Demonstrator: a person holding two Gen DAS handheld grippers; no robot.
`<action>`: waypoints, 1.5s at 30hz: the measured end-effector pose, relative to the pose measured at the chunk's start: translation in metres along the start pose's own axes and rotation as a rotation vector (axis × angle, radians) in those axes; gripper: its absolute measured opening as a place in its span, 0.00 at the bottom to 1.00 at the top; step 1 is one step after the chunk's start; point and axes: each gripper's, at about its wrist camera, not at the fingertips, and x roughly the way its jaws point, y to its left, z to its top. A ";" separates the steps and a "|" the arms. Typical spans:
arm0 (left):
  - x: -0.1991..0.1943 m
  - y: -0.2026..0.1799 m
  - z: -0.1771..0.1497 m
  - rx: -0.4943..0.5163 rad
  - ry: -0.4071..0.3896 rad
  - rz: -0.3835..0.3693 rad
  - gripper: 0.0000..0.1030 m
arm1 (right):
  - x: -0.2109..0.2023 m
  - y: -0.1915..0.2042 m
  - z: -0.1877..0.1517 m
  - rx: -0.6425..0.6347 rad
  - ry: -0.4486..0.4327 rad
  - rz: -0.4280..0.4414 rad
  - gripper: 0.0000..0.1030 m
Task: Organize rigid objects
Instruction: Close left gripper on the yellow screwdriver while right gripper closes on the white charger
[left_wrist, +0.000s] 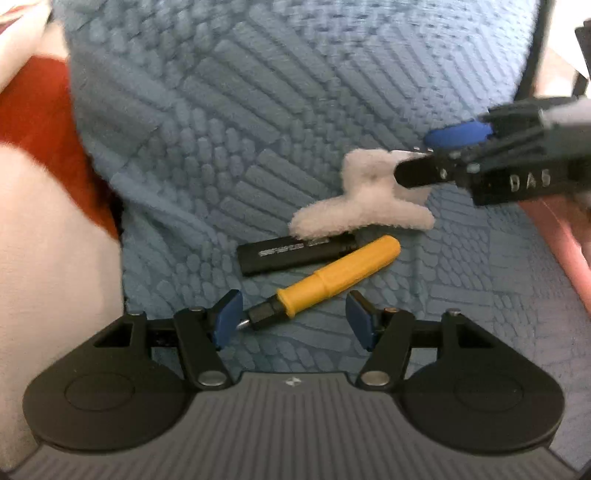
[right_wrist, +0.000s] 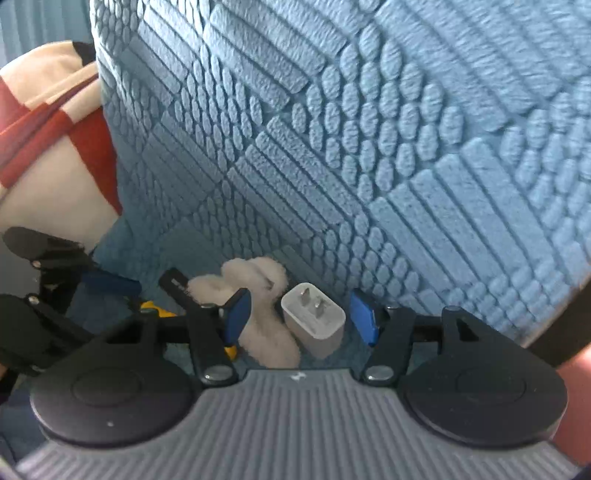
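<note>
Both grippers, left (left_wrist: 293, 319) & right (right_wrist: 299, 315), open w/ nothing held: we're approaching; next we close right on charger (right_wrist: 314, 317) beside fuzzy clip (right_wrist: 258, 295).

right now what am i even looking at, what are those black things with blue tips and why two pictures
Each picture comes from a camera mounted on a hand-held grasping tool; a person carries one in each hand. The black arms with blue pads are its two fingers. The left tool hangs open over a yellow-handled screwdriver, beside a black stick and a fluffy white hair claw. The right tool is open around a white plug adapter. Everything lies on a blue textured blanket. Nothing is gripped yet.
</note>
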 end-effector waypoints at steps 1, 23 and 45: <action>-0.001 0.003 0.000 -0.023 0.004 -0.028 0.64 | 0.005 0.000 0.000 -0.007 0.010 -0.004 0.59; -0.029 -0.033 -0.013 -0.006 0.023 0.004 0.25 | -0.024 0.004 -0.027 0.065 0.043 -0.042 0.34; -0.072 -0.099 -0.084 -0.284 -0.009 -0.051 0.17 | -0.096 0.062 -0.111 -0.043 0.118 -0.083 0.33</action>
